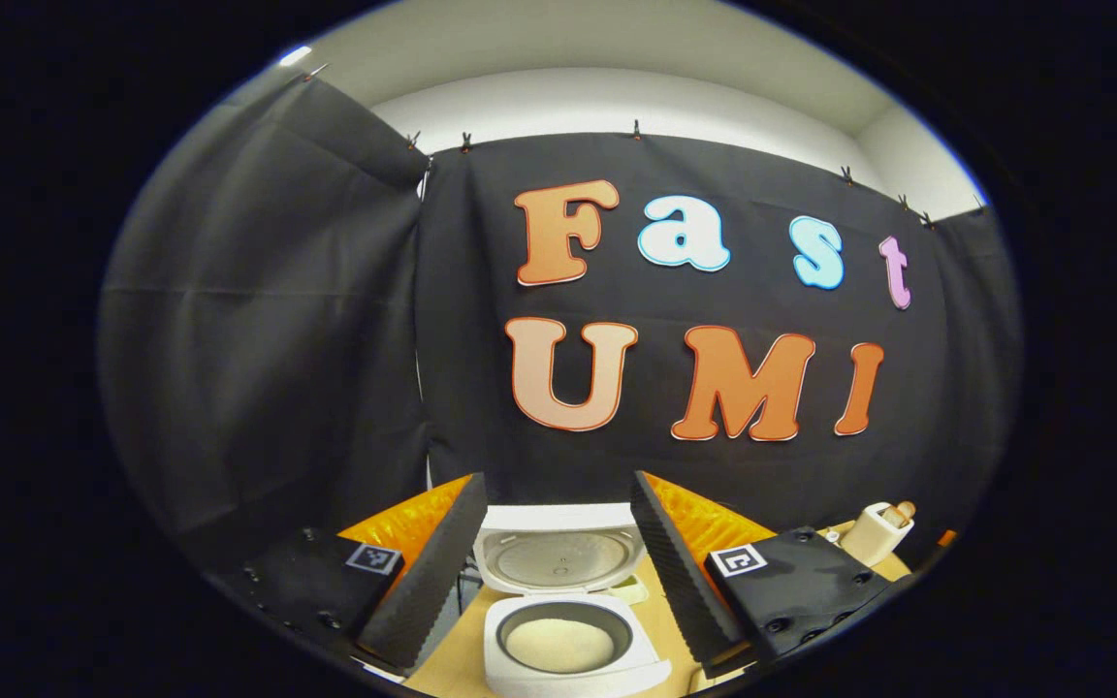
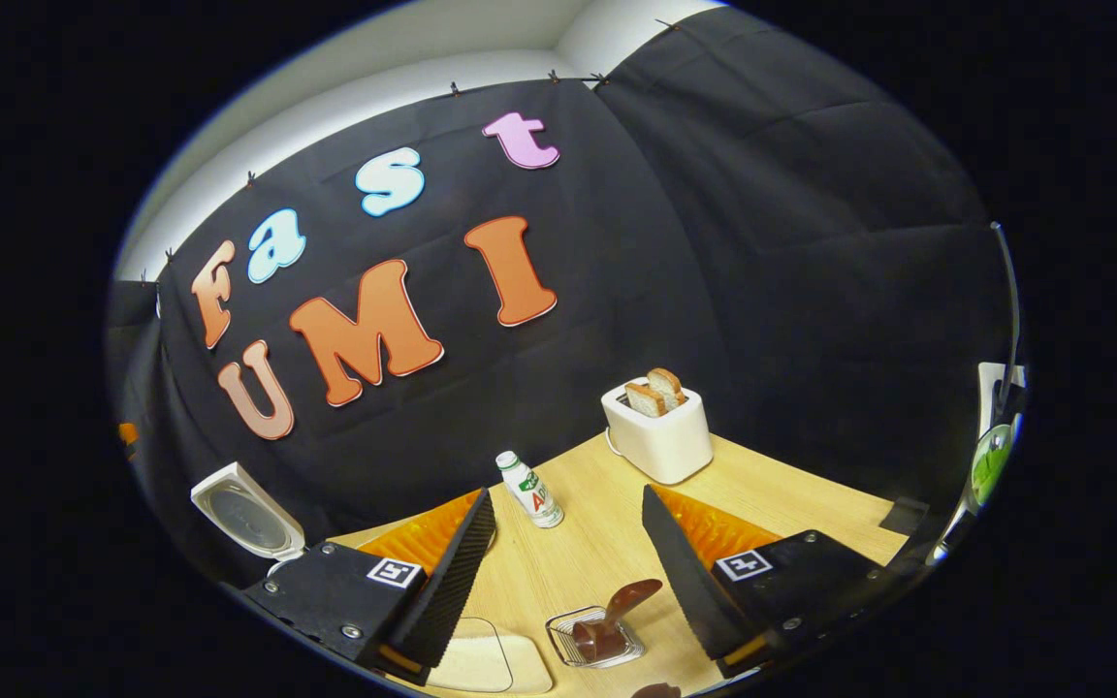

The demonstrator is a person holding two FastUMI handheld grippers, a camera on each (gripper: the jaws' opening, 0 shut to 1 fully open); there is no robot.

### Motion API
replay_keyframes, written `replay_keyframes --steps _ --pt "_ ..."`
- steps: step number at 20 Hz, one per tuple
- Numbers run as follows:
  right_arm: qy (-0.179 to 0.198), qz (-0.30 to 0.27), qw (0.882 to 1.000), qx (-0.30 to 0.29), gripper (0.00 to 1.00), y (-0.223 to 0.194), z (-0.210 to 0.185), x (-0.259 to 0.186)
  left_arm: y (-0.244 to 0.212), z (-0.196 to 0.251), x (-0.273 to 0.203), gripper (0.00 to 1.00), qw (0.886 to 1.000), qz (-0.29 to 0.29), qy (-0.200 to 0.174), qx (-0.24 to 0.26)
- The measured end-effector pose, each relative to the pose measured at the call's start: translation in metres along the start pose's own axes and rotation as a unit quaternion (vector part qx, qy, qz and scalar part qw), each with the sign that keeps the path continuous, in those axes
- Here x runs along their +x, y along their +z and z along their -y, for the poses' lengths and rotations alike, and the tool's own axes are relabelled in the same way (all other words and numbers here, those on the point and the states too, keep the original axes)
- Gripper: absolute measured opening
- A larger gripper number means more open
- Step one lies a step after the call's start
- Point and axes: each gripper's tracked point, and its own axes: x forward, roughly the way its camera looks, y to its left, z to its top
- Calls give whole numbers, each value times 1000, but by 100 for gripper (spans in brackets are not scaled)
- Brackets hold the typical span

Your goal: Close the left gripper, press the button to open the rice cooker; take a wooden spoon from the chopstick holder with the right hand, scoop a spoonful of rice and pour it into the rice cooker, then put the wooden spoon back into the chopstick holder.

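The white rice cooker (image 1: 510, 669) stands open just below my left gripper (image 1: 557, 482), lid (image 1: 558, 557) tilted up at the back. Pale rice (image 1: 558, 645) lies in its inner pot. The left gripper is open and holds nothing. In the right gripper view a dark wooden spoon (image 2: 617, 611) leans in a small wire chopstick holder (image 2: 563, 630) on the table, just below and between the fingers of my right gripper (image 2: 566, 494). That gripper is open too, with nothing in it. The cooker's raised lid (image 2: 248, 519) shows at the far left.
A white toaster (image 2: 660, 441) with two bread slices stands at the back of the wooden table (image 2: 791, 494); it also shows as the toaster (image 1: 871, 531). A small white bottle (image 2: 531, 490) stands beyond the holder. A pale flat container (image 2: 481, 664) lies left of the holder.
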Motion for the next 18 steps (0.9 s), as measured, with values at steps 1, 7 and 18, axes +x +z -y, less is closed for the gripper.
replay_keyframes --steps 1,7,18 --pt "-1 0 1000 3 95 0 0 -1 7 8 11 100 1000 6 -10 0" --pt "-13 10 1000 9 95 2 4 -5 20 32 93 100 1000 -17 -25 3" --pt "-40 9 999 18 95 6 25 -5 -113 16 219 100 981 -195 1 5"
